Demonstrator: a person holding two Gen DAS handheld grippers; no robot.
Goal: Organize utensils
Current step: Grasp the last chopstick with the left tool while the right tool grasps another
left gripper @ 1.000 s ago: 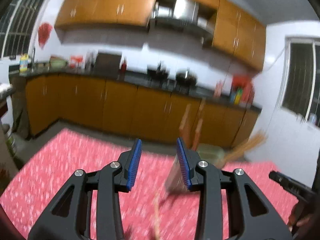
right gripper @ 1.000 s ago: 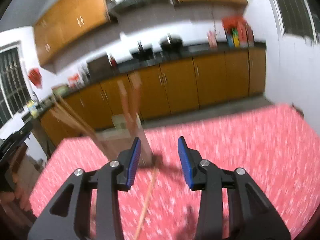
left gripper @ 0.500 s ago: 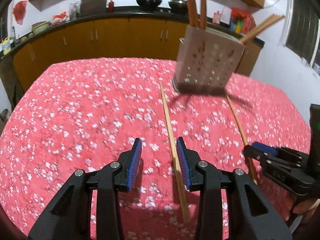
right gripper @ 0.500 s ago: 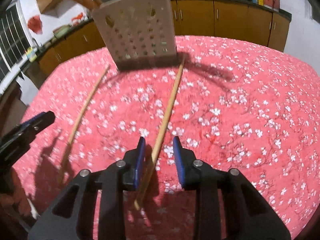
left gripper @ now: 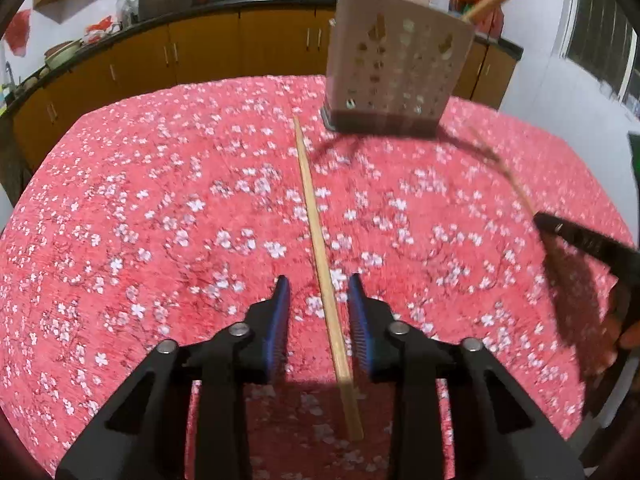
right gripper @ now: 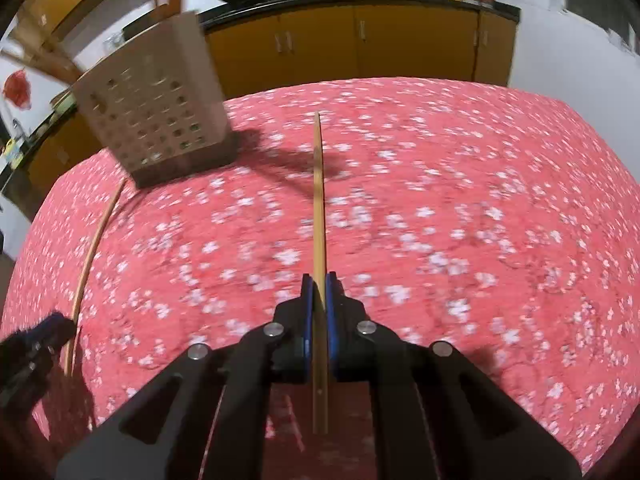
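Chopsticks: slim, square-cut wood – left chopstick [left gripper: 320, 236], right chopstick [right gripper: 319, 216]
Left tongs [left gripper: 320, 300]: closing, astride left chopstick
Right tongs [right gripper: 319, 292]: clamped on right chopstick
Holder [left gripper: 396, 68]: perforated box

- The left wrist camera is sitting just behind its gripper [left gripper: 320, 300], looking steeply down and forward, close over the red floral tablecloth [left gripper: 140, 220].
- The right wrist camera is looking likewise from further right.
- Both are sharing the perforated utensil holder [left gripper: 396, 68] at the far side and the distant cabinets [right gripper: 360, 44].
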